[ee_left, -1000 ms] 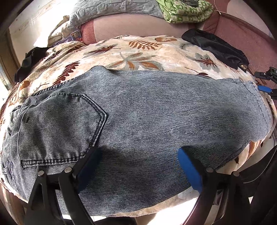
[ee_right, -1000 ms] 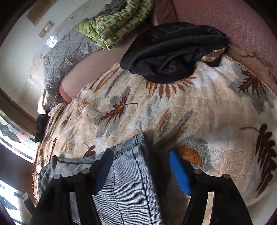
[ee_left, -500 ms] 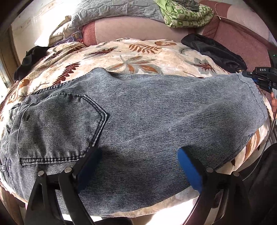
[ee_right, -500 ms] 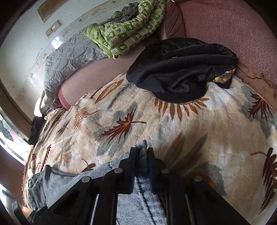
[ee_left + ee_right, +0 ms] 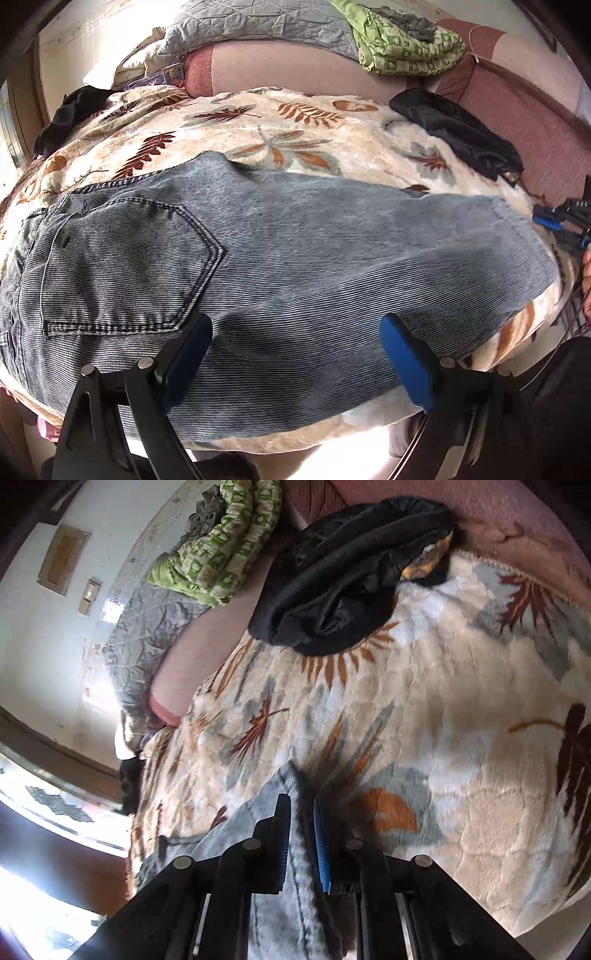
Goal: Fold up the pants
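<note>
Light blue jeans (image 5: 295, 266) lie flat across a leaf-patterned blanket (image 5: 295, 125), back pocket at the left, leg hem at the right. My left gripper (image 5: 295, 347) is open, its blue pads spread above the near edge of the jeans, holding nothing. My right gripper (image 5: 301, 830) is shut on the jeans' hem (image 5: 291, 786), which stands up between the pads. In the left wrist view the right gripper (image 5: 554, 221) shows at the far right, at the hem corner.
A black garment (image 5: 351, 572) lies on the blanket at the far right (image 5: 461, 136). A green patterned quilt (image 5: 402, 48) and a grey quilt (image 5: 258, 22) lie on the pink sofa back (image 5: 280, 70). Another dark cloth (image 5: 66, 114) sits at the far left.
My right gripper closed on the jeans' hem and has lifted it slightly. My left gripper stayed open over the near edge of the jeans.
</note>
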{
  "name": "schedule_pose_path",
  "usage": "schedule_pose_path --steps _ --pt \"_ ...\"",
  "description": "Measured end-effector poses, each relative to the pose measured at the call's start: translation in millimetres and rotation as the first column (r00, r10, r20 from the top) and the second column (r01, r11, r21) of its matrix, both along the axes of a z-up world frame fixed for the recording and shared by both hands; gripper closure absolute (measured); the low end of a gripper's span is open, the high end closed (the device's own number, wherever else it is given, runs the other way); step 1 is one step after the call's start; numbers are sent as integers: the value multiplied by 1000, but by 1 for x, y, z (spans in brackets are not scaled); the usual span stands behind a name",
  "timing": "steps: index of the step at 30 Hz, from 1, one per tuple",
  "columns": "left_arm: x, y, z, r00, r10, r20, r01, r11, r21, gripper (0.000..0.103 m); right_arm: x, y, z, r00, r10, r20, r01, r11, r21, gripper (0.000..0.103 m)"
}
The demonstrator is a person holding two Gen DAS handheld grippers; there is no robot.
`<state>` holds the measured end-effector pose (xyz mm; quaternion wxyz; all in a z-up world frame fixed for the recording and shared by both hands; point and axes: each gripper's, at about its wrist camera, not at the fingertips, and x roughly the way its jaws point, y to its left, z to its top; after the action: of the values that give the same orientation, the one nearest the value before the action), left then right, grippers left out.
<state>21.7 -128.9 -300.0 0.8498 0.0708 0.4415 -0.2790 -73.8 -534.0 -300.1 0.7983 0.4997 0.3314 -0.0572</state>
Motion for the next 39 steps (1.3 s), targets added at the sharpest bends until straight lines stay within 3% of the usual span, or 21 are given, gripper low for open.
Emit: schedule_pose_path --steps 4,7,11,12,14,16,21,27,39 --pt "-9 -16 16 999 -30 -36 27 997 -77 11 -7 7 -2 999 51 -9 -51 998 21 89" --pt "-13 -34 17 996 -69 -53 67 997 -49 11 -8 9 -7 997 68 -24 -67 997 47 88" --pt "-17 -37 12 997 -53 -59 53 999 -10 11 -7 9 -8 997 65 -34 -64 997 32 86" --pt "-17 -34 12 997 -44 -69 44 999 -7 11 -7 9 -7 998 61 -33 -60 998 25 82" --pt "-16 -26 16 998 -20 -66 20 1000 -7 11 -8 8 -4 999 24 -25 -24 1000 -1 50" --pt "-15 -16 26 999 16 -43 -16 1000 -12 11 -10 7 6 999 -49 11 49 997 -63 38" --pt "-10 13 61 995 101 28 -100 995 -15 11 15 22 23 994 -70 89 79 992 -102 38" --pt "-14 62 104 966 225 125 -217 973 -74 11 62 73 49 987 29 156 0 984 -178 38" --pt "-22 100 110 957 267 111 -257 962 -92 11 122 177 63 955 249 161 -199 941 -273 38"
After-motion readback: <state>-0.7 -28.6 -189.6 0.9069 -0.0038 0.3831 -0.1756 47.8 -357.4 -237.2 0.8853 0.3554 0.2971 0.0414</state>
